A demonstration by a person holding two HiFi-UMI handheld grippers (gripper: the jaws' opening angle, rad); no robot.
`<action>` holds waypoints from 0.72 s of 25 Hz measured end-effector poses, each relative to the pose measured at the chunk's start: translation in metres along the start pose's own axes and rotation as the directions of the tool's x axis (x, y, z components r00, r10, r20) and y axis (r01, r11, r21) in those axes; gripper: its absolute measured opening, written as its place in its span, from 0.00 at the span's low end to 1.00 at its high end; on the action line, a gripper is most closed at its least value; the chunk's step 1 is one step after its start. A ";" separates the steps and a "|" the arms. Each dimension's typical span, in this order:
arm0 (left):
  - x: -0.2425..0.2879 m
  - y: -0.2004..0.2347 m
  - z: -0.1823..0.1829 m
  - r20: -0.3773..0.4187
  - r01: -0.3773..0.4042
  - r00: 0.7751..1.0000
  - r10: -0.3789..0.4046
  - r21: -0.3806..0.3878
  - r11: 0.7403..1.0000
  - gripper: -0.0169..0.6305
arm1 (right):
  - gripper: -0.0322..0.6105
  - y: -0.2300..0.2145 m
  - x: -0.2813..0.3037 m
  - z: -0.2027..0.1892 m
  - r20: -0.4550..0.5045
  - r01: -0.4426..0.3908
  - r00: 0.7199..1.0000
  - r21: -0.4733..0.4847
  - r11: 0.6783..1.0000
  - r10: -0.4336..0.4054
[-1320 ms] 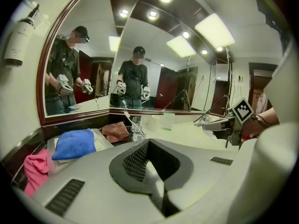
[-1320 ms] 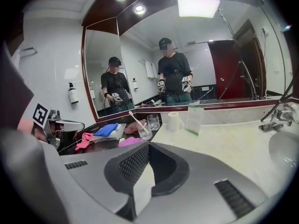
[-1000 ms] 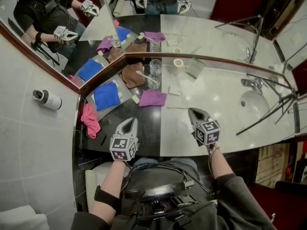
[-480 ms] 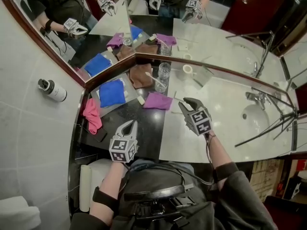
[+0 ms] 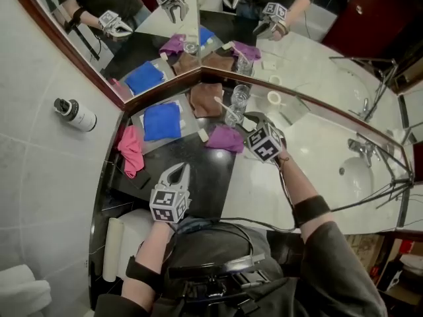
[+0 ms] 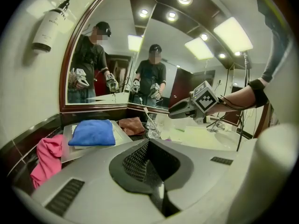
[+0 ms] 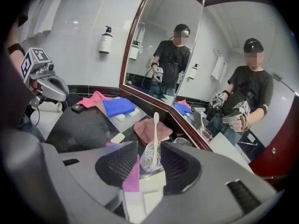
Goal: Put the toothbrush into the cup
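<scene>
The cup [image 7: 150, 158] is clear and glossy, glass or plastic; the toothbrush [image 7: 155, 134] is smooth white plastic. The tabletop [image 5: 198, 167] is polished dark speckled stone in one part and pale glossy stone in the other. The blue cloth [image 5: 162, 121], pink cloth [image 5: 130, 149], brown cloth [image 5: 206, 100] and purple cloth [image 5: 227, 139] look soft and matt. The tap [image 5: 362, 149] is shiny metal, and the mirror frame [image 5: 158, 90] is varnished wood.

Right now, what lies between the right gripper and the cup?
In the right gripper view, a small white packet and a purple cloth lie before the cup. The right gripper has just been opening, holding nothing.
</scene>
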State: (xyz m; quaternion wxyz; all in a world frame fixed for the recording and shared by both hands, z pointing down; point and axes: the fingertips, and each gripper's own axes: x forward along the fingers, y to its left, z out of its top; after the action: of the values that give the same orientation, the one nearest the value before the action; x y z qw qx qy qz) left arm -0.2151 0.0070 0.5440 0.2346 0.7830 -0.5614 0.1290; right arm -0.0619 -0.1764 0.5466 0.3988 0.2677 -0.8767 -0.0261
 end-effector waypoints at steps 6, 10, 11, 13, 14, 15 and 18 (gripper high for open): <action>0.009 0.011 -0.002 -0.004 -0.031 1.000 0.031 -0.036 0.999 0.03 | 0.33 -0.012 0.055 0.010 -0.087 -0.055 0.995 -0.114 0.992 0.045; 0.016 0.018 -0.001 -0.005 -0.049 0.999 0.049 -0.059 0.997 0.03 | 0.32 -0.009 0.084 0.005 -0.124 -0.102 0.989 -0.133 0.986 0.086; 0.017 0.020 -0.001 -0.006 -0.053 0.999 0.052 -0.065 0.996 0.03 | 0.32 -0.008 0.090 0.004 -0.132 -0.110 0.987 -0.139 0.984 0.092; 0.020 0.022 -0.002 -0.008 -0.057 0.998 0.057 -0.073 0.996 0.03 | 0.32 -0.006 0.100 0.001 -0.147 -0.124 0.984 -0.139 0.983 0.103; 0.021 0.024 -0.002 -0.011 -0.059 0.998 0.058 -0.074 0.995 0.03 | 0.32 -0.007 0.104 0.001 -0.151 -0.127 0.983 -0.137 0.982 0.105; 0.022 0.025 -0.003 -0.015 -0.060 0.998 0.059 -0.076 0.995 0.03 | 0.32 -0.008 0.107 0.002 -0.152 -0.126 0.983 -0.136 0.983 0.105; 0.024 0.029 -0.005 -0.022 -0.065 0.998 0.063 -0.077 0.995 0.03 | 0.28 -0.012 0.116 0.004 -0.154 -0.117 0.983 -0.132 0.984 0.096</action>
State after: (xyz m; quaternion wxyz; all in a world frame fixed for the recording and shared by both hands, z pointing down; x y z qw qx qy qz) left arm -0.2335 -0.0179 0.5659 0.2661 0.7536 -0.5886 0.1220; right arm -0.1220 -0.2441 0.6199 0.4811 0.1926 -0.8540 -0.0466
